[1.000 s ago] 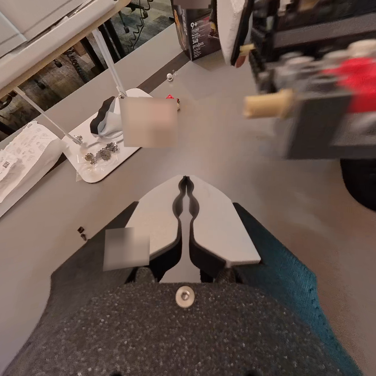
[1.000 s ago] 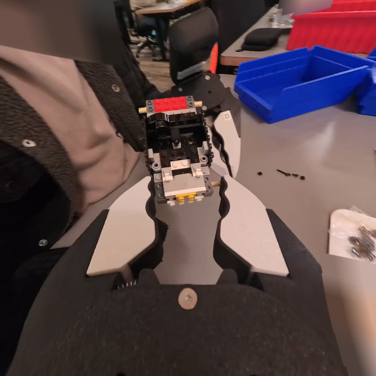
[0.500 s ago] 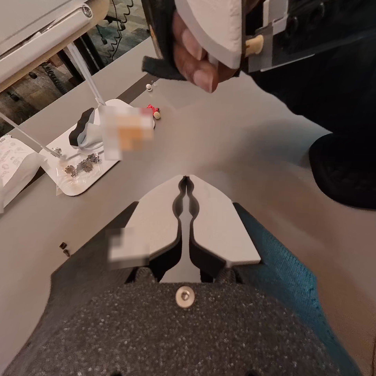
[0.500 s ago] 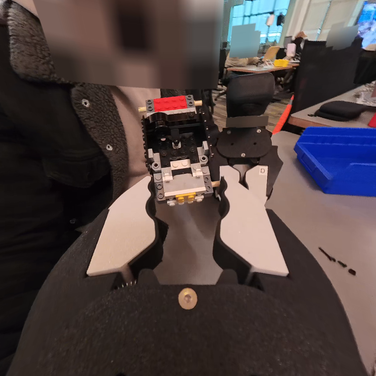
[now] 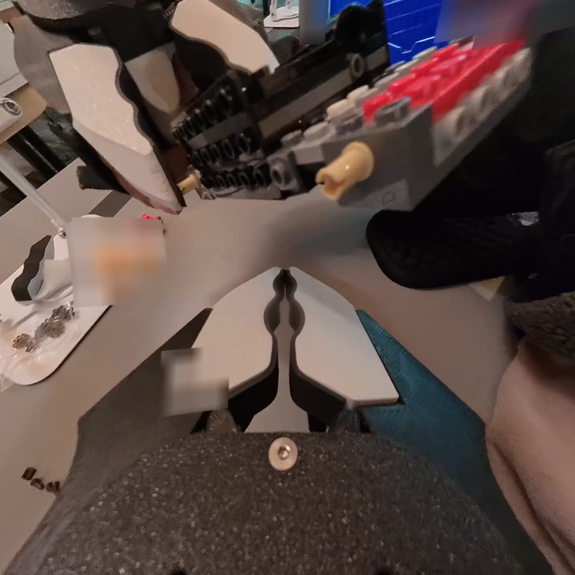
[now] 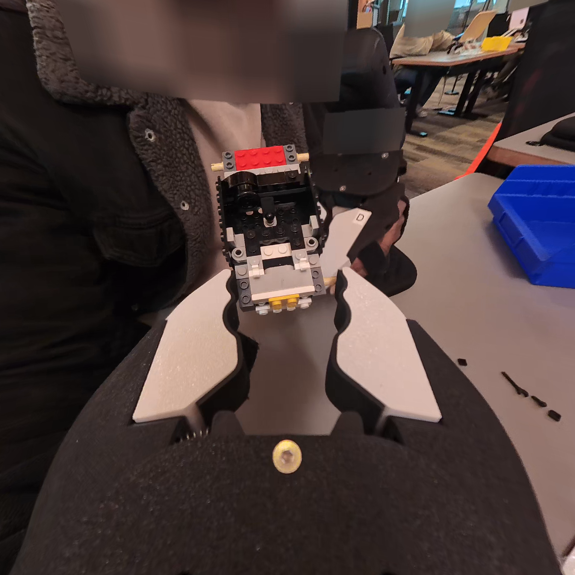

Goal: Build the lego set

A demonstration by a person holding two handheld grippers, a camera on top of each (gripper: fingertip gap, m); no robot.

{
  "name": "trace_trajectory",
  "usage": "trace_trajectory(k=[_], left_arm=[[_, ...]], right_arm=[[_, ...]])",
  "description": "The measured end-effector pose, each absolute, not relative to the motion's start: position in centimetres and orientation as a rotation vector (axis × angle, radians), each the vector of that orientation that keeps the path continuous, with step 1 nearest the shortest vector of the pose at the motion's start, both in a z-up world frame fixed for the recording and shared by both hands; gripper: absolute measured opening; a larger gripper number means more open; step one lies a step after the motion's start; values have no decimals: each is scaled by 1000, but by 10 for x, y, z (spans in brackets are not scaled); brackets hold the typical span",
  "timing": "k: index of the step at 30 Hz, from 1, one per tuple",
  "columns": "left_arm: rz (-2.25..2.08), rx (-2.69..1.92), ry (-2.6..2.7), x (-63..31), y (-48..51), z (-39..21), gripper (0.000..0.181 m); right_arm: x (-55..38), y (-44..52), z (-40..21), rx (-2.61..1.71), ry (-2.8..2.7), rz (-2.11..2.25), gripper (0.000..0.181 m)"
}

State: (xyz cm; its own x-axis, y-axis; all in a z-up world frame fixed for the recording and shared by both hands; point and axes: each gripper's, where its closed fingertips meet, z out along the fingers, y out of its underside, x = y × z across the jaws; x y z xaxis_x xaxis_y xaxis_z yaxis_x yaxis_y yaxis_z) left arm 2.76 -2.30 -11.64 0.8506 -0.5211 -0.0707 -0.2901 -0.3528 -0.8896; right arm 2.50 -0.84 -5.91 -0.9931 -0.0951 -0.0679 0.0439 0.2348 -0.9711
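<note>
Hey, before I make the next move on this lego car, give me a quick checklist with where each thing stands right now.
1. Right tool holds the lego build: ok, clamped on its yellow-fronted end, above the table.
2. Left tool free: ok, shut and empty.
3. Far tan pin exposed: ok.
4. Near tan pin clear: not ok, it sits against a finger.
5. Next piece picked: not ok, small black pieces lie on the table.
6. Grip firmness: cannot tell.
</note>
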Motion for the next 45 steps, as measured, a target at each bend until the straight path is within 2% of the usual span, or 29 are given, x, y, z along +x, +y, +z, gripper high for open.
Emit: trace_trajectory(k=[27,37,45], left_arm=[[-370,-1951,750,43,-38,-121,0],[-56,-2020,430,-21,-1,-130,0],[249,-2019,129,-101,36,-116,0]], right_arm=[[43,-15,-61,-60,2465,-1750,61],[38,-8,-69,241,2565,-1886,61],[31,-5,-77,547,2660,-1929,61]])
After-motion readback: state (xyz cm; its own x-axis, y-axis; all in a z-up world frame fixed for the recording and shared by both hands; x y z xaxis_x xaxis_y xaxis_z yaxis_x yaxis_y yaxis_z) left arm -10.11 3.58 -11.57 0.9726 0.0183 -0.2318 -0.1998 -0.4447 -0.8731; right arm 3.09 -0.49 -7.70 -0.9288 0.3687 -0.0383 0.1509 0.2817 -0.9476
